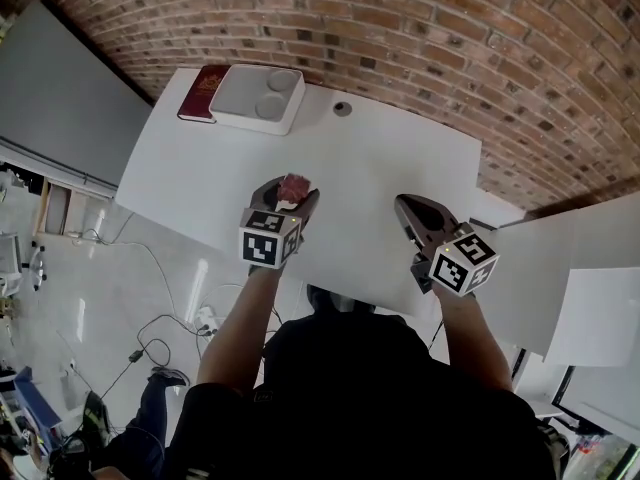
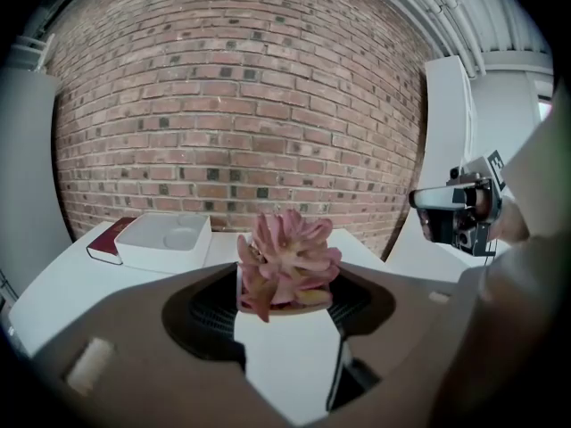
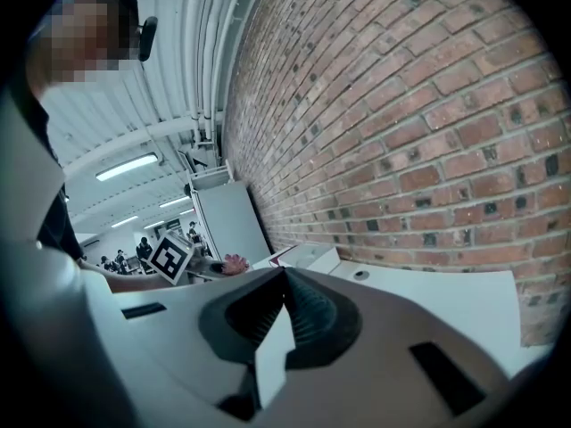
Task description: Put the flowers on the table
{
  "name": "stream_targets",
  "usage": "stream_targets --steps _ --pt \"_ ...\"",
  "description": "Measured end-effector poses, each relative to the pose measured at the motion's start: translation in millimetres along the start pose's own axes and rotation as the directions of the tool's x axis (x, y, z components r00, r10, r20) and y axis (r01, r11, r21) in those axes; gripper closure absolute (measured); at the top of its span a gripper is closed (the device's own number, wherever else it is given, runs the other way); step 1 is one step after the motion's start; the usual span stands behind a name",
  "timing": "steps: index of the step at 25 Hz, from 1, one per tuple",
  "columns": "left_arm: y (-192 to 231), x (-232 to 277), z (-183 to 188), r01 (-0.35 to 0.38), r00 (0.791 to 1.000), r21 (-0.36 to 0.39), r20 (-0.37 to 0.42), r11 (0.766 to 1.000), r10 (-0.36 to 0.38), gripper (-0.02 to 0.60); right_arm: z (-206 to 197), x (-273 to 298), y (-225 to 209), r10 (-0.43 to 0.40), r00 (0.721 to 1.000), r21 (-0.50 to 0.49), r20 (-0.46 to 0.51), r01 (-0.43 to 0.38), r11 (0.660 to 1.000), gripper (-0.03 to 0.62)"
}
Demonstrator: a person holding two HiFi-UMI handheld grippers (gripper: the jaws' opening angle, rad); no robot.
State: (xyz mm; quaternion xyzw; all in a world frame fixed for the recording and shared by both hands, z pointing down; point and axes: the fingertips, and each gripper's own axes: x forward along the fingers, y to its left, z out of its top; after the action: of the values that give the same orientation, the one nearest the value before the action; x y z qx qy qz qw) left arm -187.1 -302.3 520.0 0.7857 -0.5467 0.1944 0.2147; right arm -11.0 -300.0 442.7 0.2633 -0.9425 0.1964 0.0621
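Pink flower (image 2: 287, 261) sat pinched in the left tongs (image 1: 286, 198), held above the white worktop (image 1: 370, 158). The right tongs (image 3: 284, 279) were pressed together, empty, just beside.

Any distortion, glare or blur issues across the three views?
Head view: heavy fisheye, the brick wall bows into an arc; the white table is evenly lit, with no glare. Left gripper view: black vignette in the corners, flower reasonably sharp. Right gripper view: scene tilted, ceiling light blown out, mosaic patch at top left.
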Motion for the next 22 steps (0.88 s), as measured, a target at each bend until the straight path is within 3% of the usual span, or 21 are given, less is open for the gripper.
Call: stream_targets --steps 13,22 --pt "4 71 -22 0.066 0.992 -0.063 -0.099 0.996 -0.072 0.307 -12 4 -25 -0.038 0.998 0.029 -0.046 0.039 0.999 0.588" --pt "6 126 -61 0.076 0.973 -0.055 -0.214 0.996 -0.087 0.307 -20 6 -38 -0.056 0.996 0.049 -0.076 0.060 0.997 0.588"
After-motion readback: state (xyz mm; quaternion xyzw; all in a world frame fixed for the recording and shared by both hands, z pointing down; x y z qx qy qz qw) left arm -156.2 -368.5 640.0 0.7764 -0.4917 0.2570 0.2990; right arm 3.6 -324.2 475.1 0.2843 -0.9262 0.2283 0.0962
